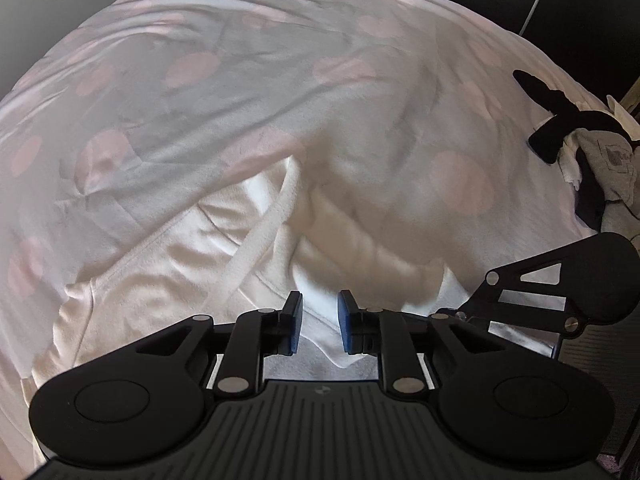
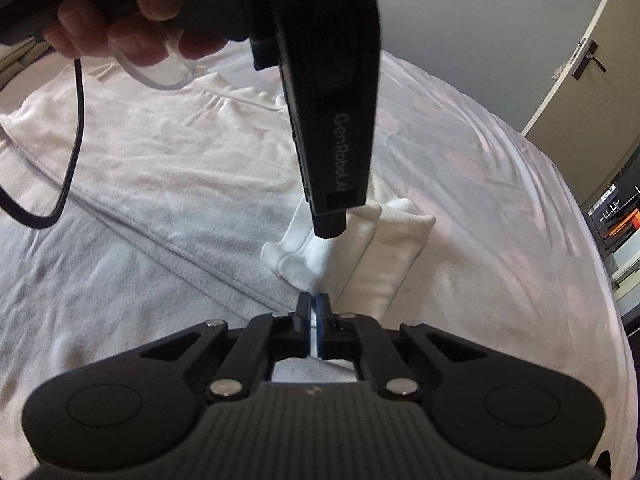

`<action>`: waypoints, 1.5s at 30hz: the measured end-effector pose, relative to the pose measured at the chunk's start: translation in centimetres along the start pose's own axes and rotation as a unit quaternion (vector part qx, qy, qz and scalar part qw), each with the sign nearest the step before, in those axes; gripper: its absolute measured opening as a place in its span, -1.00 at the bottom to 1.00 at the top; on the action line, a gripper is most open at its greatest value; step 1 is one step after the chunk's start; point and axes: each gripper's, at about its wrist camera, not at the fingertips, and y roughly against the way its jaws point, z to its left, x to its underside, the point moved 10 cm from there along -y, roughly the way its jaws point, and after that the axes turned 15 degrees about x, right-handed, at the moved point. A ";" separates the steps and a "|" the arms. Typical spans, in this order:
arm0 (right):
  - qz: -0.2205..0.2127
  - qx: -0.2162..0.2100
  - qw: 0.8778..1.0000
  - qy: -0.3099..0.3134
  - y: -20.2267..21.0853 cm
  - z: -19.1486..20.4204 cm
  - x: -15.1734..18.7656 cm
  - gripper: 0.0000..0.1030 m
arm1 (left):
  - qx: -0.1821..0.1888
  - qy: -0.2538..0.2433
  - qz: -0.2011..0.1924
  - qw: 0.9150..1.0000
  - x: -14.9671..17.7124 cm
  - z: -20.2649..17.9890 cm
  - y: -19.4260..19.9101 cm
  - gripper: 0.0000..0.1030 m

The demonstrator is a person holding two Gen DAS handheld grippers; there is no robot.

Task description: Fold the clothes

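A white garment (image 1: 160, 280) with a flat drawstring lies spread and creased on the bed; in the right wrist view the white garment (image 2: 180, 140) fills the left and middle. My left gripper (image 1: 319, 320) points steeply down over it, blue pads apart, with only cloth showing below the gap. From the right wrist view, the left gripper (image 2: 330, 226) hovers at a bunched, folded sleeve end (image 2: 384, 248). My right gripper (image 2: 314, 310) is shut, with a thin strip of white cloth pinched between its pads. Its black linkage (image 1: 560, 284) shows at the right of the left wrist view.
The bedsheet (image 1: 200, 68) is pale with pink dots. A pile of dark and grey clothes (image 1: 592, 160) lies at the bed's right edge. A hand (image 2: 140, 20) holds the left gripper, and a black cable (image 2: 72, 160) hangs from it. A door (image 2: 580, 80) and shelves (image 2: 616, 224) stand beyond the bed.
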 end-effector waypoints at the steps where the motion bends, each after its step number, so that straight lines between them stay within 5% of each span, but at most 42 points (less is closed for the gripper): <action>1: 0.004 -0.002 1.000 0.009 -0.2 0.4 0.2 -0.97 | 0.005 0.004 -0.004 1.000 0.2 -0.1 -0.1 -0.67; 6: 0.019 0.001 0.999 0.037 -1.0 1.5 1.0 -0.99 | 0.024 0.022 -0.014 0.999 0.6 -0.2 -1.1 -0.67; 13: 0.033 -0.037 0.999 0.003 -0.1 -0.9 1.5 -0.97 | -0.005 0.036 0.025 0.999 2.9 1.3 -2.0 -0.67; 21: -0.007 -0.033 0.990 -0.140 0.1 -4.4 -1.1 -0.96 | 0.021 0.036 -0.049 0.998 3.6 -0.6 0.1 -0.67; 27: 0.028 -0.056 0.990 -0.126 -2.0 -1.3 0.8 -0.96 | 0.014 0.063 -0.018 0.998 4.9 0.2 -1.5 -0.64; 31: 0.041 -0.053 0.991 -0.120 -2.3 -1.5 1.2 -0.97 | -0.005 0.090 -0.040 0.995 6.6 0.7 0.6 -0.64; 36: 0.023 -0.032 0.992 -0.122 -0.8 -2.6 0.1 -0.87 | -0.041 0.128 -0.076 0.988 12.6 -0.5 5.7 -0.63; 41: -0.006 -0.039 0.995 -0.087 2.1 -0.9 -1.8 -0.79 | -0.077 0.202 -0.097 0.971 21.1 -1.8 10.7 -0.63; 43: -0.023 -0.045 0.996 -0.071 3.7 0.1 -2.8 -0.50 | -0.084 0.227 -0.097 0.965 24.1 -2.8 12.1 -0.63; 45: -0.041 -0.056 0.996 -0.054 5.4 1.4 -3.8 -0.45 | -0.087 0.242 -0.098 0.961 26.5 -4.2 13.3 -0.63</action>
